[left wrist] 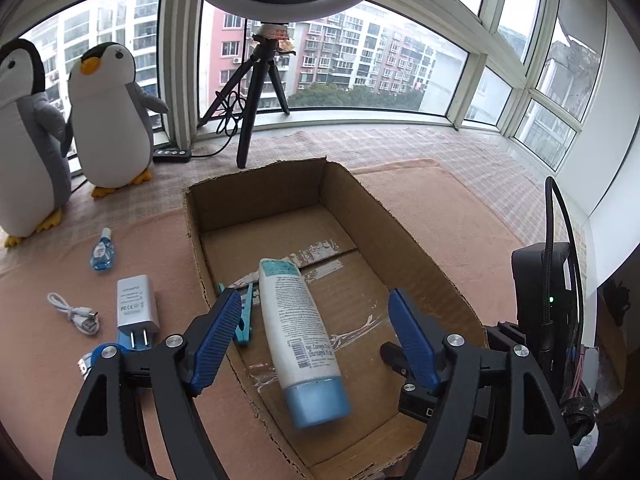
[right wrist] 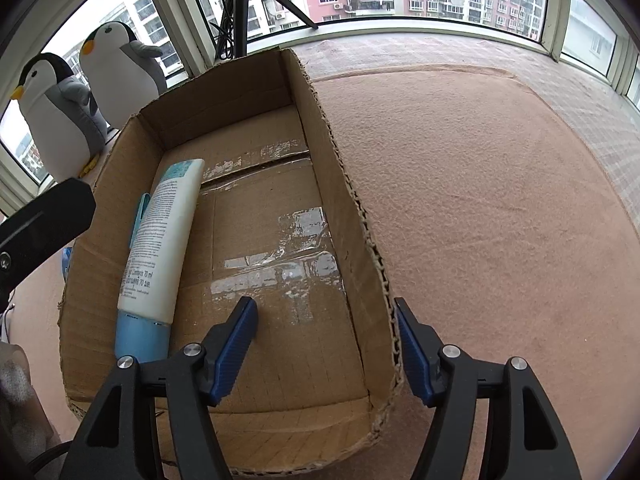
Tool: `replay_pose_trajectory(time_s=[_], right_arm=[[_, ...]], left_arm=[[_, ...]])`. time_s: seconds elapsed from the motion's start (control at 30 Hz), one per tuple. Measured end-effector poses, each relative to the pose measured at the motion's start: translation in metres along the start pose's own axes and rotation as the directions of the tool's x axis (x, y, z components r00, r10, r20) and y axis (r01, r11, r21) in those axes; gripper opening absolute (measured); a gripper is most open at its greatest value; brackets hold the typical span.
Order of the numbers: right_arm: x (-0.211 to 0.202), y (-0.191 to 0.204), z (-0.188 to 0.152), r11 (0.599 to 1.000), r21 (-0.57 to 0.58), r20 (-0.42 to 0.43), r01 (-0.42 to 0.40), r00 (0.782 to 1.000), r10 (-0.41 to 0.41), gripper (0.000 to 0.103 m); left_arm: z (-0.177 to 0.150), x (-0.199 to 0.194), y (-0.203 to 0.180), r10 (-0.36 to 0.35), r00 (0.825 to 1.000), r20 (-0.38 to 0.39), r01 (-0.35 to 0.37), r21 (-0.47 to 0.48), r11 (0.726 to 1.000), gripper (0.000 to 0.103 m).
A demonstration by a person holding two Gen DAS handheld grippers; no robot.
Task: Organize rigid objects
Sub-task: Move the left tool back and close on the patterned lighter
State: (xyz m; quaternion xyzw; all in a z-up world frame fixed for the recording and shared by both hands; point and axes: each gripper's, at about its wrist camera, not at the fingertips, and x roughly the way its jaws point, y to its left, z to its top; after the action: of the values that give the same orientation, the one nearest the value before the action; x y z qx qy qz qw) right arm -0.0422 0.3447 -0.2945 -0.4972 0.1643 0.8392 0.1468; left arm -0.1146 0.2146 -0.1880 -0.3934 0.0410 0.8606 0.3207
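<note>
Left jaws wide, nothing gripped: left gripper point(left wrist: 312, 332) hangs over the lotion tube point(left wrist: 298, 336) lying inside the cardboard box point(left wrist: 424, 240), looks like a drop-off. Right gripper point(right wrist: 326, 344) straddles the box's right wall, contact unclear, maybe steadying. Clothespin point(left wrist: 245, 316) half-hidden behind tube. Charger point(left wrist: 136, 300), cable point(left wrist: 74, 312), dropper bottle point(left wrist: 103, 250) wait outside.

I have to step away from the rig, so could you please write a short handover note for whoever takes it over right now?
Left gripper: open, above the white tube, not touching it.
Right gripper: fingers open astride the right wall of the cardboard box, not pressing it.
Done: tube and teal clip lie in the box, by its left wall.
Left: on the pink cloth left of the box, white charger, small blue bottle, white cable, and a blue item partly hidden behind the left fingers. Box them next.
</note>
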Motion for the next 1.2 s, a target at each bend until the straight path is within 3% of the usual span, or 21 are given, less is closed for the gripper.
replay_pose_trajectory(time_s=[0.33,0.57,0.93,1.2], right_arm=[[0.001,0.008,-0.002,1.000,-0.009,-0.002,0.003,1.000,-0.003,0.070],[0.002,0.009,-0.002,1.000,-0.009,-0.003,0.002,1.000,-0.002,0.070],[0.001,0.007,-0.002,1.000,-0.008,-0.002,0.002,1.000,-0.002,0.070],[0.001,0.006,-0.002,1.000,-0.010,-0.002,0.001,1.000,-0.001,0.069]], left_arm=[[-0.004,-0.019,0.026,0.031,0.999,0.016,-0.029,-0.078,0.997,0.076],[-0.020,-0.045,0.068,0.126,0.992,0.012,-0.124,-0.119,0.985,0.076],[-0.069,-0.048,0.139,0.263,0.959,-0.104,-0.280,-0.210,0.937,0.074],[-0.081,-0.035,0.145,0.266,0.953,-0.146,-0.292,-0.212,0.933,0.066]])
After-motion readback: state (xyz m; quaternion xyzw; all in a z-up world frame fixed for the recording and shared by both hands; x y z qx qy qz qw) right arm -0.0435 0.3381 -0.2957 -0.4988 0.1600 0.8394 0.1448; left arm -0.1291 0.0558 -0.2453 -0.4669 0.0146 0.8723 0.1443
